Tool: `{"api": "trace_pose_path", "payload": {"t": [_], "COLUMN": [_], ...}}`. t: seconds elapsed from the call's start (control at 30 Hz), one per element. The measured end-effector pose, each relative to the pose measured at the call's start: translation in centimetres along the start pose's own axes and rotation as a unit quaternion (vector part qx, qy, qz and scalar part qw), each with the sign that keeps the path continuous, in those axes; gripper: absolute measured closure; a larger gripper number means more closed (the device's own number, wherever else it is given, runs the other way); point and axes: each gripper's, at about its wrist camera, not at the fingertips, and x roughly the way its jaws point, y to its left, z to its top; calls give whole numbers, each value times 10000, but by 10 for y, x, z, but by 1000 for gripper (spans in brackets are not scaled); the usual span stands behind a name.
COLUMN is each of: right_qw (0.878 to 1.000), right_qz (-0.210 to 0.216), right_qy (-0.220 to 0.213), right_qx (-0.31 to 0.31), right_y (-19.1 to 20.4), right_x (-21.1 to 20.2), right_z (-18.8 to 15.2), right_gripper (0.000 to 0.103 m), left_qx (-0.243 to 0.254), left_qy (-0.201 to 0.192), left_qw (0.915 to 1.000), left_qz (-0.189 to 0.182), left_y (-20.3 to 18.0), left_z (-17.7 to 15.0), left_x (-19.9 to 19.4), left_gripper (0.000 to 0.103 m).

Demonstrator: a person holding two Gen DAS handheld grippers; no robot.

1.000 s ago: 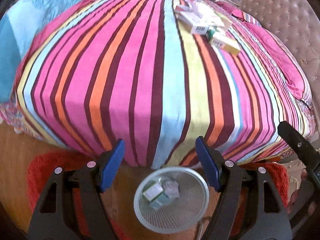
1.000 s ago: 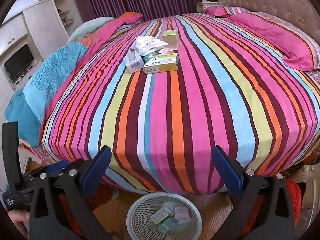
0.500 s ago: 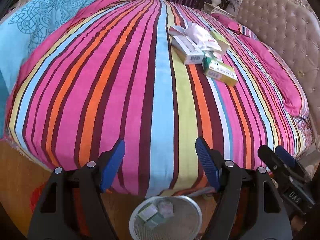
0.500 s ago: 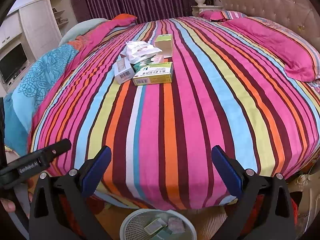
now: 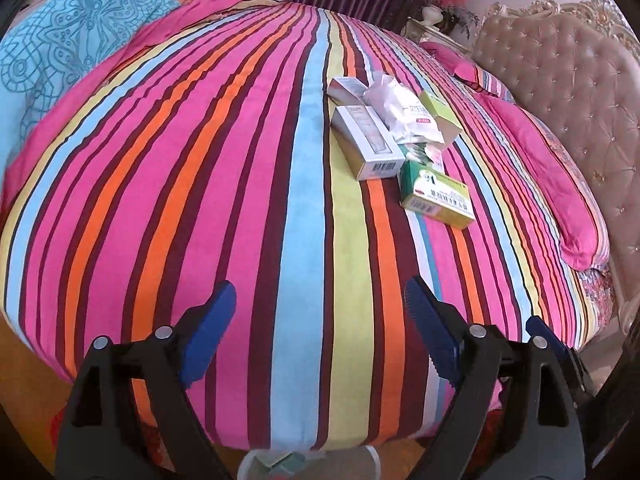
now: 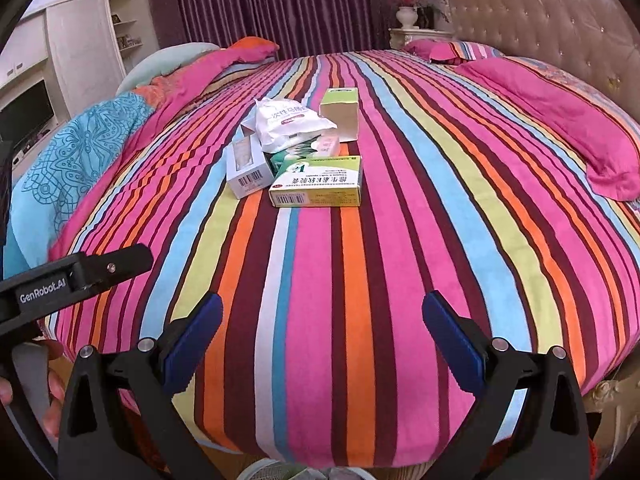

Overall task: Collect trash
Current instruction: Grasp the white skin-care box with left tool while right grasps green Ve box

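A pile of trash lies mid-bed on the striped cover: a green-and-yellow medicine box (image 5: 438,199) (image 6: 318,182), a white barcode box (image 5: 368,142) (image 6: 245,168), a white crumpled pouch (image 5: 404,112) (image 6: 290,122) and a green carton (image 5: 440,116) (image 6: 340,114). My left gripper (image 5: 320,314) is open and empty over the bed's near edge. My right gripper (image 6: 320,328) is open and empty too, well short of the pile. A white mesh bin (image 5: 312,466) (image 6: 280,470) with boxes inside peeks below both.
A striped bed (image 6: 400,240) fills both views. Pink pillows (image 6: 560,120) and a tufted headboard (image 6: 540,12) lie right. A blue and pink quilt (image 6: 80,152) is bunched at left. The left tool's body (image 6: 72,280) shows at the right view's left edge.
Both grippers have risen and moved forward over the bed; the bin has slid down to the bottom edge and the trash pile looks nearer. Both jaws stay open.
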Motion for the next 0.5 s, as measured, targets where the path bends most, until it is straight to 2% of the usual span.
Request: {"api": "trace_pose_path", "payload": {"t": [0.33,0.5], "right_qw": [9999,9998], "right_qz": [-84,-85], "right_qy": [29,57], "right_qx": [-124,-145], "right_y": [3,5], "right_x": [23,34], "right_z": [14,21], "right_gripper": [8,8], "left_qx": [158,147], "left_qy": [90,154], "left_qw": [9998,9998], "left_qz": [105,5], "left_y": [-5,-7], "left_z": [29,44], "left_x": [21,31], "left_gripper": [19,19]}}
